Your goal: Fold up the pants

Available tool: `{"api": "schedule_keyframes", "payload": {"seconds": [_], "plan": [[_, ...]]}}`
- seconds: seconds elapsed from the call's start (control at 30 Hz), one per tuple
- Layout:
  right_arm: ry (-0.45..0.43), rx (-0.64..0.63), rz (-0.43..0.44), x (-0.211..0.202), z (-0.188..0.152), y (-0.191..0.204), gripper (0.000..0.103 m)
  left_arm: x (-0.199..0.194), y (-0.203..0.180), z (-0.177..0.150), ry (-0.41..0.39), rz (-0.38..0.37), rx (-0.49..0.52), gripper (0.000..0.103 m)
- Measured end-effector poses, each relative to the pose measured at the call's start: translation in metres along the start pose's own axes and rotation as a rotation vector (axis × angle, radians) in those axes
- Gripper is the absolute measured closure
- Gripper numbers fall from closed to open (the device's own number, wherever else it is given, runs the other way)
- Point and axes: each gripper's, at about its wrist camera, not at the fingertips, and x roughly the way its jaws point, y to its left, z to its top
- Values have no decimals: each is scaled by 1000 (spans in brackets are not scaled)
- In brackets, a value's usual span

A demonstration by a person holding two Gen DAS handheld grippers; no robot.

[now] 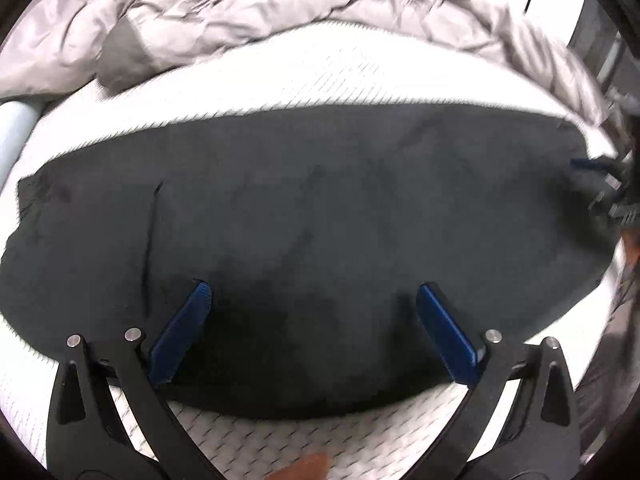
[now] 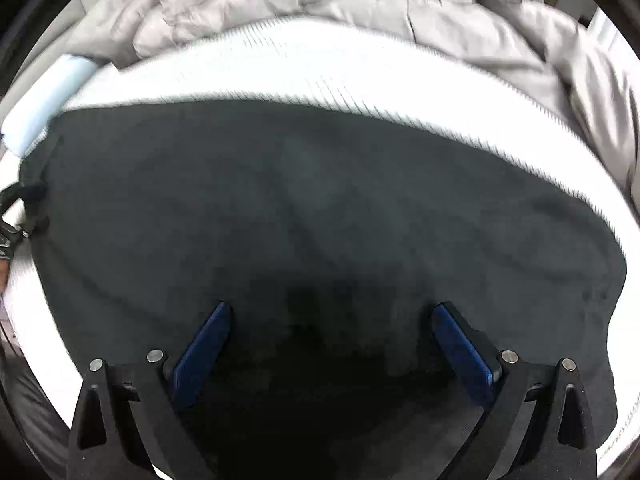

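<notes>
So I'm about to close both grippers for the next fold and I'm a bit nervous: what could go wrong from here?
1. Both the left gripper and right gripper are open over the middle of the dark pants, not an edge, so closing might pinch only the top layer or bunch it.
2. Both views are blurred, so aim may be off.
3. The crumpled grey duvet lies close behind and could snag.

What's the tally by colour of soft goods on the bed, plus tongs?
Dark: 1, the pants, laid flat
White: 1, the mattress cover
Grey: 1, the rumpled duvet
Pale blue: 1, the bolster at the edge
Tongs: 2, left tongs and right tongs, both open
Total: 6
</notes>
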Motion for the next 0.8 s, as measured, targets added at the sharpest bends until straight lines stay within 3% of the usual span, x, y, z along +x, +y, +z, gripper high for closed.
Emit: {"api": "schedule_keyframes", "payload": {"seconds": [0.1, 0.2, 0.3, 0.37, 0.43, 0.5, 0.6, 0.67, 0.73, 0.8], "plan": [[-69, -55, 59, -1, 17, 50, 0, 22, -17, 25, 42, 10, -3, 1], [-52, -173, 55, 27, 40, 111, 1, 50, -23, 39, 76, 92, -2, 1], [-38, -278, 52, 51, 60, 138, 1, 58, -19, 43, 61, 78, -27, 1], [-30, -249, 77, 55, 69, 127, 1, 54, -12, 40, 51, 68, -20, 1], [-27, -157, -15, 59, 73, 98, 1, 50, 2, 33, 41, 120, -23, 0], [-19, -46, -134, 63, 73, 60, 1, 44, 14, 29, 24, 120, -53, 1], [-11, 164, -162, 59, 67, 12, 0, 32, 19, 34, -19, 98, -76, 1], [-20, 170, -178, 52, 64, 11, 1, 29, 11, 48, -43, 75, -81, 1], [-53, 124, -196, 41, 64, 34, 1, 37, -2, 65, -48, 30, -98, 1], [-83, 79, -138, 37, 62, 33, 1, 53, -8, 80, -40, 22, -116, 3]]}}
